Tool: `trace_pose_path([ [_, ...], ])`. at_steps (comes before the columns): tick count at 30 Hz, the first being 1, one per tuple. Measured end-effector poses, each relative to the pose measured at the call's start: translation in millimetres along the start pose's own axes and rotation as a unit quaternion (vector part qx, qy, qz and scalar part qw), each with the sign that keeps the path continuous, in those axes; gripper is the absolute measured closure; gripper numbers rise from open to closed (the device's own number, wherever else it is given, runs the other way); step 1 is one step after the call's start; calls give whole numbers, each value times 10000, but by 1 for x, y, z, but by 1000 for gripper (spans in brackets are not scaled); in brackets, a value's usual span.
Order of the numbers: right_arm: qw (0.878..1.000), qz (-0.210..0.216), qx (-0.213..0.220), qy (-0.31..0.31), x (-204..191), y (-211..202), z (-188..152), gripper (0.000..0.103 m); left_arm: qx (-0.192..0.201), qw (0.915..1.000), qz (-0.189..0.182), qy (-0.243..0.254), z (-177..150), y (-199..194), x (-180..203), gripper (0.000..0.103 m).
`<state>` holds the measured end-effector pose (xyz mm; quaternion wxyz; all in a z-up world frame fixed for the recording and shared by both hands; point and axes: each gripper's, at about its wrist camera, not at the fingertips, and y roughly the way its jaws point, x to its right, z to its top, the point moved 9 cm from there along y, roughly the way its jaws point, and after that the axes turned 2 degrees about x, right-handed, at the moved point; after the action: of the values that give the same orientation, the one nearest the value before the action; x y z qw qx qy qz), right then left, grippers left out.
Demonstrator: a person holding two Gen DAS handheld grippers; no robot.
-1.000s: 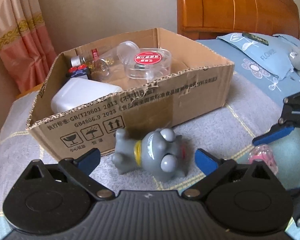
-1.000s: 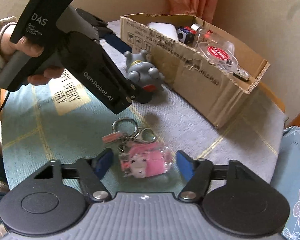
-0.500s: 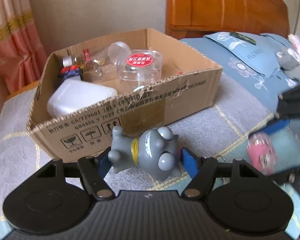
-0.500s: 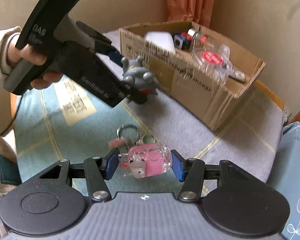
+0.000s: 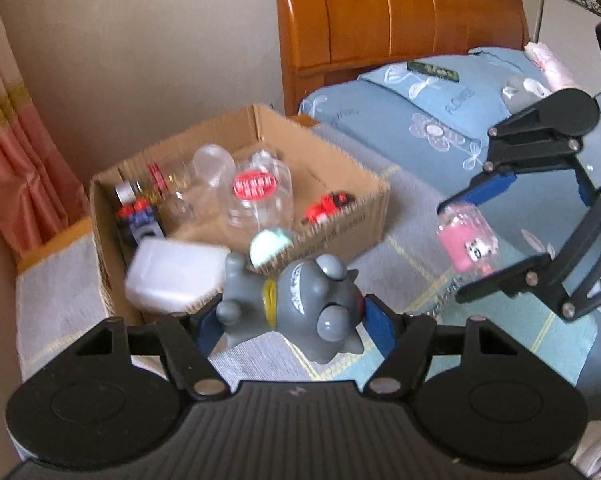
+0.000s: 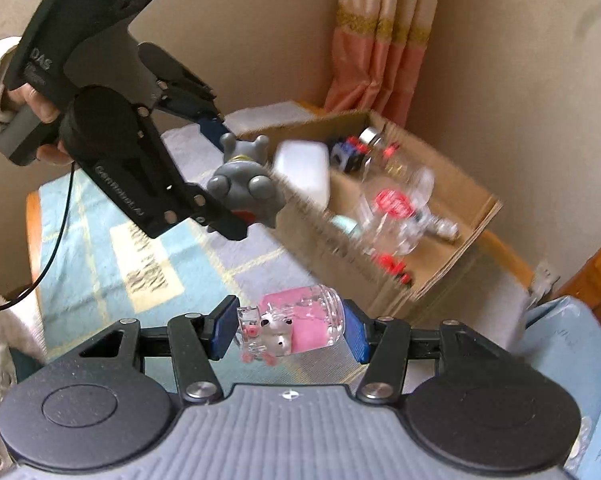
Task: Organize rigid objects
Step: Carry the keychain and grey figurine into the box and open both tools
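Grey figurine (image 5: 300, 304) sits clamped in the left tongs (image 5: 290, 322), raised beside the cardboard box (image 5: 364, 216); right tongs (image 6: 286, 330) clench the pink keychain bottle (image 6: 296, 326) aloft nearby.

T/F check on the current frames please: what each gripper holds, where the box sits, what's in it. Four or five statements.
1. The left gripper clamps a grey toy figure. True.
2. The right gripper is open and holds nothing. False: it is shut on a clear pink keychain charm.
3. The cardboard box holds a clear jar with a red label. True.
4. The grey toy lies inside the box. False: it is held in the air, in front of it.
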<state>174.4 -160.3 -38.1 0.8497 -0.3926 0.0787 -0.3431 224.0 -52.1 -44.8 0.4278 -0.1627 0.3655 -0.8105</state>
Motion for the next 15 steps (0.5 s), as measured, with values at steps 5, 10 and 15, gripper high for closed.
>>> trace_pose_path([
  [5, 9992, -163, 318, 190, 30, -10, 35, 43, 168, 9998, 86, -38, 30, 0, -17, 32],
  [10, 9968, -475, 442, 470, 69, 0, 71, 43, 227, 9995, 187, -99, 57, 14, -38, 32],
  [15, 9935, -645, 471, 808, 108, 19, 95, 43, 135, 9994, 283, -139, 71, 39, -55, 32],
])
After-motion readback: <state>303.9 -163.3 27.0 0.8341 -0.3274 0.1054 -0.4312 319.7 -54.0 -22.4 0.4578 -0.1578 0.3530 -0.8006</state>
